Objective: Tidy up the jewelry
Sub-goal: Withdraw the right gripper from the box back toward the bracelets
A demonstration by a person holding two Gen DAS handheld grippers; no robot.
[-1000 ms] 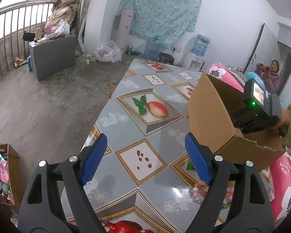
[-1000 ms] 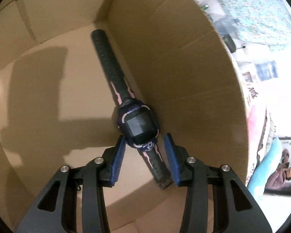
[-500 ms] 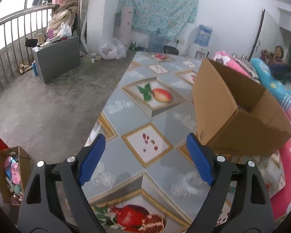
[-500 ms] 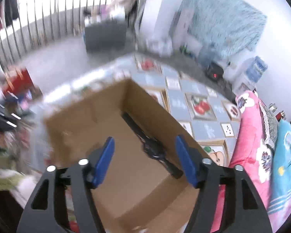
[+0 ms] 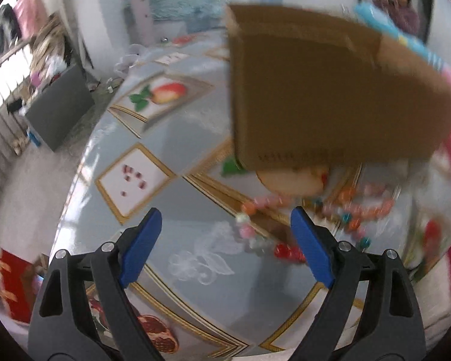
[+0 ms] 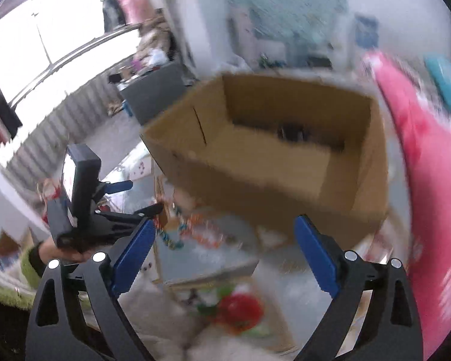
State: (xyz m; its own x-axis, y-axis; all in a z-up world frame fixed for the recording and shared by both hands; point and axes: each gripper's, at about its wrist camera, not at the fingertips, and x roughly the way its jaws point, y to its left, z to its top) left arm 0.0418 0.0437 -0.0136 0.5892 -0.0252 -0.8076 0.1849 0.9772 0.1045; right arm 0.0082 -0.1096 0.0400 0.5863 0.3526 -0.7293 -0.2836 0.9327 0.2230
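Left gripper [image 5: 225, 240]: blue pads spread wide, nothing between them, released; it hangs over the table [image 5: 165, 156], pointing down at the patterned cloth. Its figures rose only slightly and the jaws stand apart. Right gripper [image 6: 222, 249]: jaws opening, wide apart, nothing between them; pointed toward the near wall of the box [image 6: 255, 162]. Box: brown cardboard, open at the top, standing on the table; in the left view its side fills the upper right. Watch [image 6: 294, 132]: a dark blurred shape on the box floor near the far wall, detail not readable. Beads [image 5: 357, 207]: strings of pink, orange, red and teal beads lying loose on the table just in front of the box, beside and beyond the left gripper's right finger; one red cluster lies touching or very near that finger, which of the two cannot be told through the blur. In the right view the same beads [image 6: 195, 225] lie between the box and the left gripper's tips. Hand [image 6: 63, 249]: seen in the right view at lower left, with a green cuff, gripping the left gripper's handle. Both views blurred.
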